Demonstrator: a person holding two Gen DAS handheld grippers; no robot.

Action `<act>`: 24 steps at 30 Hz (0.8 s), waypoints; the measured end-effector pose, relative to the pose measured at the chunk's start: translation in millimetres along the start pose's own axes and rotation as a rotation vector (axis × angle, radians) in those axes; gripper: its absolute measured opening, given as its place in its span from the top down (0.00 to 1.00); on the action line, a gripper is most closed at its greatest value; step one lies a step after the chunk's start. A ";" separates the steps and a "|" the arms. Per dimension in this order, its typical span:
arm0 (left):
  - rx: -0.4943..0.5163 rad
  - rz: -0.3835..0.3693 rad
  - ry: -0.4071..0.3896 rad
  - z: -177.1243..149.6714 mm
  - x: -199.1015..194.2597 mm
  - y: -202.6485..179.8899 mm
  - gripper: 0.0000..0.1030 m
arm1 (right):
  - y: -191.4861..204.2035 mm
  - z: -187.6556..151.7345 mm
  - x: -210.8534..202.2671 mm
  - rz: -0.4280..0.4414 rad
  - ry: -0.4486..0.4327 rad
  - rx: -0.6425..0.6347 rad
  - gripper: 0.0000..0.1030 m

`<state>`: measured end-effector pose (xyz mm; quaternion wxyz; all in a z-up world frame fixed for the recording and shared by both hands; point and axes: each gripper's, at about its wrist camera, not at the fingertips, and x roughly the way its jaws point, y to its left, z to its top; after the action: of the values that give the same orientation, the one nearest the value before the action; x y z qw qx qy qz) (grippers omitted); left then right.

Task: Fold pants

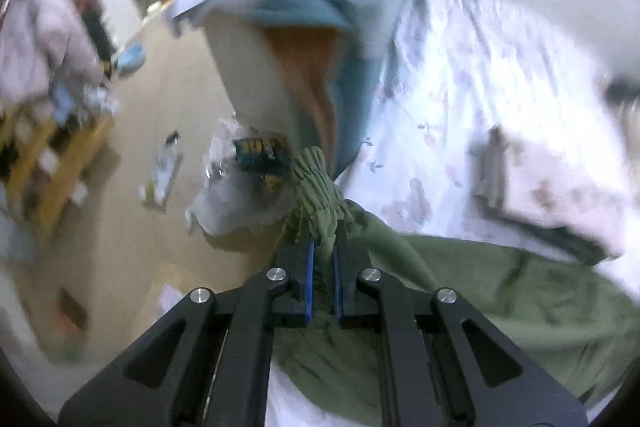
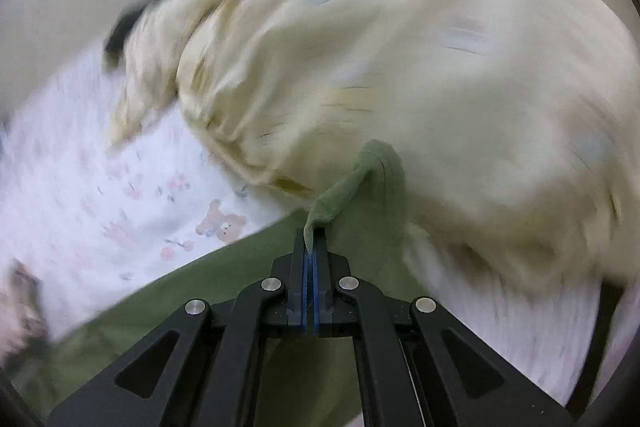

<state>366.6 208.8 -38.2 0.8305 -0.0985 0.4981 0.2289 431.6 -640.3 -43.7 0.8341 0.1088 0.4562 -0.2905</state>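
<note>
Both claws pinch the green pants (image 1: 500, 291): left claw (image 1: 324, 251) on bunched ribbing, right claw (image 2: 311, 239) on a thin hem; soft, light, droopy cloth over the bed (image 2: 80, 195).

cream bedding (image 2: 400, 67) blurred, floor clutter (image 1: 160, 179) smeared

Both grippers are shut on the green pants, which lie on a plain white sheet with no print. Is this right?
Not quite. The sheet has a print: small flowers and a bear, seen in the right wrist view. The rest holds: left gripper and right gripper are both shut on the green pants.
</note>
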 end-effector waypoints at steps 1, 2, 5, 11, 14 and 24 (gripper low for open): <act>0.037 0.028 0.009 6.6 16.4 -11.9 0.94 | 20.5 5.9 17.7 -0.034 0.004 -0.071 1.00; 0.069 0.056 0.023 10.5 30.8 -21.5 0.94 | 34.0 8.2 31.1 -0.047 0.011 -0.111 1.00; 0.129 0.081 0.040 19.5 61.7 -43.7 0.93 | 63.3 10.8 68.0 -0.064 0.030 -0.174 1.00; 0.153 0.121 0.031 13.1 79.1 -54.1 0.32 | 85.7 7.9 91.2 -0.041 0.023 -0.254 0.73; 0.133 0.094 -0.153 4.6 35.8 -48.0 0.27 | 82.2 8.4 68.6 -0.072 -0.077 -0.261 0.27; 0.404 0.001 -0.025 -59.4 57.4 -96.6 0.26 | 149.8 -113.3 -16.5 0.430 -0.063 -0.503 0.29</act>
<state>389.3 117.1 -123.2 0.8395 0.0732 0.5235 0.1261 433.2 -462.4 -106.1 0.8906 -0.0157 0.4543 0.0107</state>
